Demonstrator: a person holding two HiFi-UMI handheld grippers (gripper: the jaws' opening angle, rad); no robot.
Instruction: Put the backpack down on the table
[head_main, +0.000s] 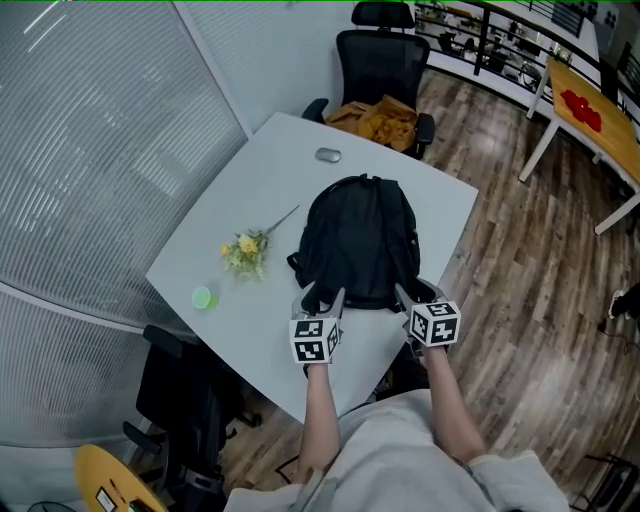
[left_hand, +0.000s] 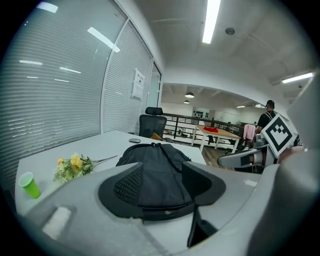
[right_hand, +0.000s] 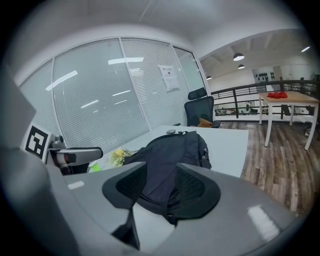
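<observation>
Left claw and right claw nearest, at the near edge of the surface. Green cup, yellow flowers, then backpack lying flat mid-surface; mouse beyond it, office chair at the far corner. Both claws: jaws apart, backpack's near end between them, unclamped.

One black backpack and one white table. Two grippers: one left gripper, one right gripper. One bunch of yellow flowers, one green cup and one grey computer mouse. Two black office chairs: the far chair, with one yellow-brown bundle on its seat, and the near chair. One wooden-topped table off to the right
</observation>
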